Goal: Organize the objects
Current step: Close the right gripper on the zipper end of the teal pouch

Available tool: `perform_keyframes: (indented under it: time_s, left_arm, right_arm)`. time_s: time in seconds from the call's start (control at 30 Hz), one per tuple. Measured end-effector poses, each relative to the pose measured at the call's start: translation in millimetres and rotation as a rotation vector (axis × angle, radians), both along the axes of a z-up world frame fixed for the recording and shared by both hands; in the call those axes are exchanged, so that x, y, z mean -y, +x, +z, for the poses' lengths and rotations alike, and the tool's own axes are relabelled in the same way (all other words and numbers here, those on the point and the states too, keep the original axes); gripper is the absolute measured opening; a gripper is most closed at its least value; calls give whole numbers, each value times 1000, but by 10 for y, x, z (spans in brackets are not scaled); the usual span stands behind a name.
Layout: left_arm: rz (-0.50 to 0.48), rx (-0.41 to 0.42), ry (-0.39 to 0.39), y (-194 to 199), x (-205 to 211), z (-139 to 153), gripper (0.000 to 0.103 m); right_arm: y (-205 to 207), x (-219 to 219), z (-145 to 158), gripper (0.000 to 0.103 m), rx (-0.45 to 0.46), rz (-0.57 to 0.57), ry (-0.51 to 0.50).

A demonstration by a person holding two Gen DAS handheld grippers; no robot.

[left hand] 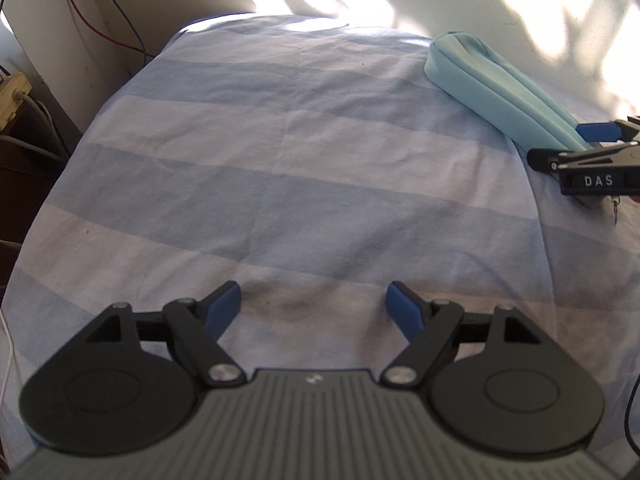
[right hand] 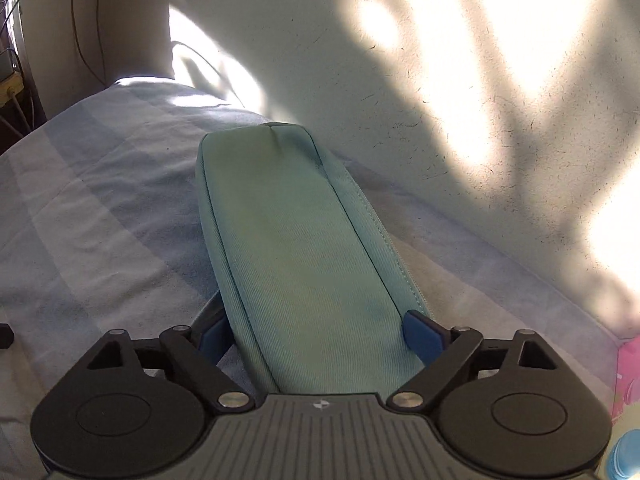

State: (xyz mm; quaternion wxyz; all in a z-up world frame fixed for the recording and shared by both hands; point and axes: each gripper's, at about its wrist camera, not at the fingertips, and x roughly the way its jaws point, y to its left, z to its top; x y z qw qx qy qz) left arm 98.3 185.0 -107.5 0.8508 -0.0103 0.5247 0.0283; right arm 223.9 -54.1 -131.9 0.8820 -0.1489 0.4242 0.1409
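Note:
A long teal zip pouch (left hand: 496, 88) lies on the blue-striped cloth (left hand: 280, 152) at the far right, along the wall. In the right wrist view the pouch (right hand: 292, 240) runs straight ahead, and its near end sits between the blue pads of my right gripper (right hand: 316, 332). The jaws stand wide on either side of the pouch and look close to its sides; I cannot see a squeeze. My left gripper (left hand: 314, 304) is open and empty, low over the middle of the cloth. The right gripper (left hand: 576, 148) also shows in the left wrist view at the pouch's near end.
A pale wall (right hand: 460, 100) runs along the right and far side of the cloth. Cables (left hand: 100, 12) and a power strip (left hand: 12, 92) sit at the far left, off the cloth's edge. A pink item (right hand: 628, 376) and a blue bottle cap (right hand: 626, 456) show at the right edge.

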Motion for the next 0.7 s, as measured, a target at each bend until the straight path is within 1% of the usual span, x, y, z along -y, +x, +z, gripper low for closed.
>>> perform_keyframes:
  time_s: [0.03, 0.07, 0.17, 0.23, 0.33, 0.43, 0.5, 0.57, 0.6, 0.63, 0.7]
  left_arm:
    - [2, 0, 0, -3, 0, 1, 82]
    - [3, 0, 1, -2, 0, 3, 82]
    - [10, -6, 1, 3, 6, 9, 82]
    - [9, -12, -5, -4, 5, 18, 82]
    - [7, -12, -52, -7, -18, 78, 81]
    - [-3, 35, -84, 36, -9, 236, 81]
    - [-31, 71, -106, 94, 26, 364, 81]
    - [-72, 93, -144, 151, 103, 463, 82]
    - [-95, 96, -161, 178, 156, 487, 82]
    - [-121, 96, -175, 208, 222, 500, 82]
    - [-178, 94, -185, 251, 389, 495, 82]
  right_arm:
    - [-40, -23, 27, 63, 9, 28, 0]
    - [-92, -58, 47, 51, 17, 53, -13]
    - [-312, -150, 84, 34, 58, 126, -72]
    - [-492, -134, 100, 30, 85, 158, -96]
    - [-779, -35, 116, 28, 93, 193, -105]
    - [-1150, 107, 184, 27, 77, 217, -101]
    - [-1412, 222, 254, 27, 40, 240, -76]
    - [-1671, 347, 296, 30, -24, 262, -53]
    - [-1771, 421, 317, 32, -49, 242, -32]
    - [-1837, 516, 350, 37, -75, 201, 12]
    - [-1920, 726, 437, 44, -97, 72, 141]
